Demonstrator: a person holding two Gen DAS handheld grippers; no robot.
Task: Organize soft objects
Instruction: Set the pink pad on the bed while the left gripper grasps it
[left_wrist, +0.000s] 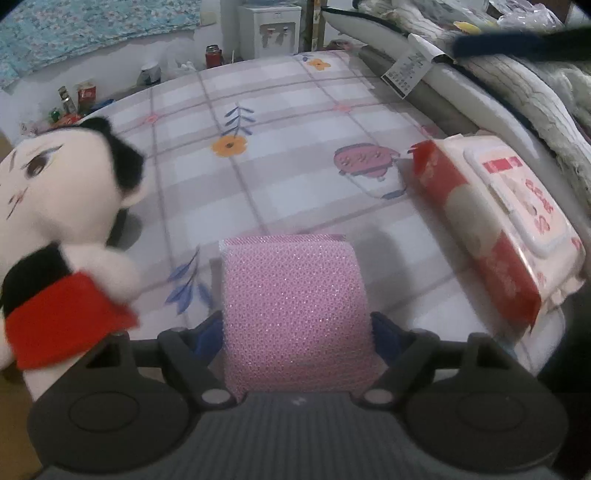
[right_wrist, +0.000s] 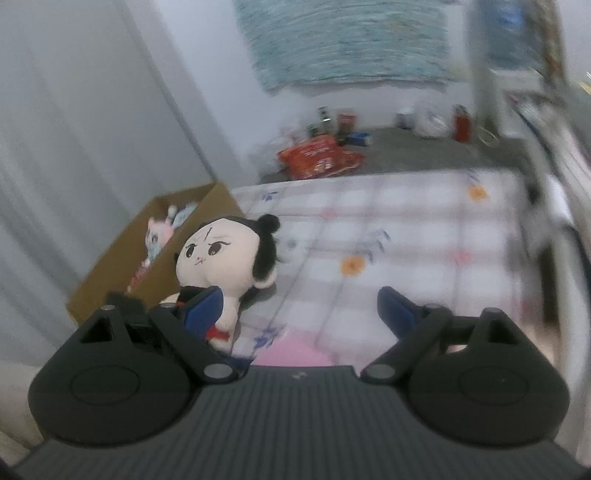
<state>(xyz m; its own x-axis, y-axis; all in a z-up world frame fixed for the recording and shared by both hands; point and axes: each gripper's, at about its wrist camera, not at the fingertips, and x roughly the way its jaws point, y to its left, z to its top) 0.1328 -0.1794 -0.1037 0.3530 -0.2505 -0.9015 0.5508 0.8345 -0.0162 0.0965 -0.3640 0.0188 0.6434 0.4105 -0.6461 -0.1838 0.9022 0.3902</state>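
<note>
A pink mesh sponge (left_wrist: 295, 306) lies on the checked bed sheet (left_wrist: 280, 110), and my left gripper (left_wrist: 295, 325) is shut on it, a blue pad against each side. A plush doll (left_wrist: 55, 192) with black hair and a red scarf stands just left of that gripper. In the right wrist view the same doll (right_wrist: 225, 254) sits at the bed's left edge, partly behind one fingertip. My right gripper (right_wrist: 301, 306) hangs open above the bed with nothing between its fingers. A corner of the pink sponge (right_wrist: 291, 350) shows below it.
A red and white wet wipes pack (left_wrist: 495, 221) lies to the right of the sponge, against stacked bedding (left_wrist: 517, 85). An open cardboard box (right_wrist: 122, 273) holding soft toys stands on the floor left of the bed. Bottles and an orange bag (right_wrist: 317, 155) sit beyond the bed.
</note>
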